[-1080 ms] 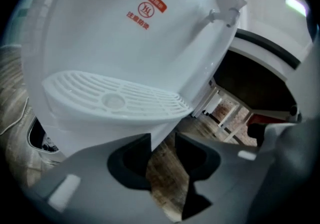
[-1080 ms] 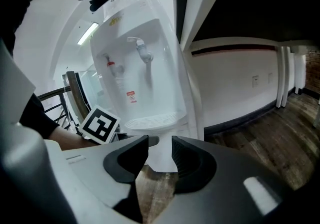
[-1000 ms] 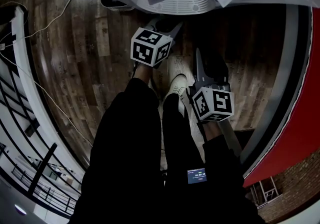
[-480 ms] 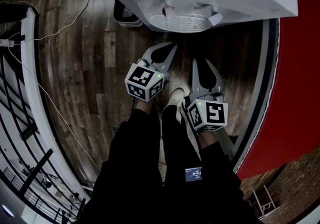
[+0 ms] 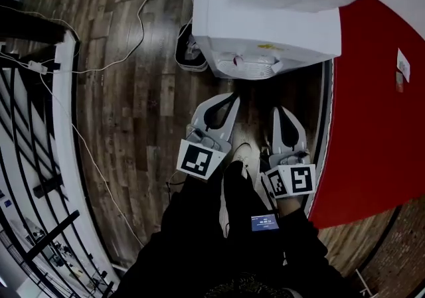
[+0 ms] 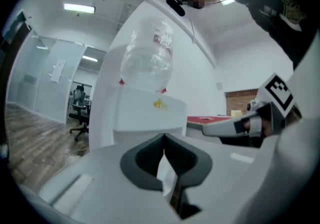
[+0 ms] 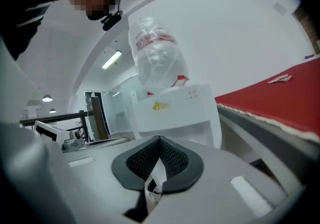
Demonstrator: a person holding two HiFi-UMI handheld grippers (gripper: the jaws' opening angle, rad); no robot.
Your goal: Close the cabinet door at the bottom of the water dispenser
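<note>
Straight ahead, at the far end of the wooden floor (image 5: 126,111), stands the dispenser (image 5: 265,31), with a red surface (image 5: 378,111) just to its right and its bottle (image 6: 147,61) on top. Both grippers hang in front of it, side by side, and neither touches the casing. Left gripper (image 5: 232,97): jaws clenched tip to tip, nothing in them. Right gripper (image 5: 279,111): jaws have just been closing and now meet, with nothing caught between them either.

So how far along are we? My read is that the push on the door looks finished. Both tools sit level with the dispenser's upper half, empty, well away from the bottom. That is only a judgement, because the door itself shows nowhere.

The head view looks down on the lid and the drip tray (image 5: 255,68), and the front below is foreshortened out of sight. In each gripper view the gripper's own body blocks everything under the taps. Shut flush or left ajar? I cannot tell. If it is ajar, one more nudge low down is what remains.

A dark thing (image 5: 188,51) on the floor at the dispenser's left is partly cut off and too dim to name, and a cable (image 5: 143,11) trails off to the far left.
</note>
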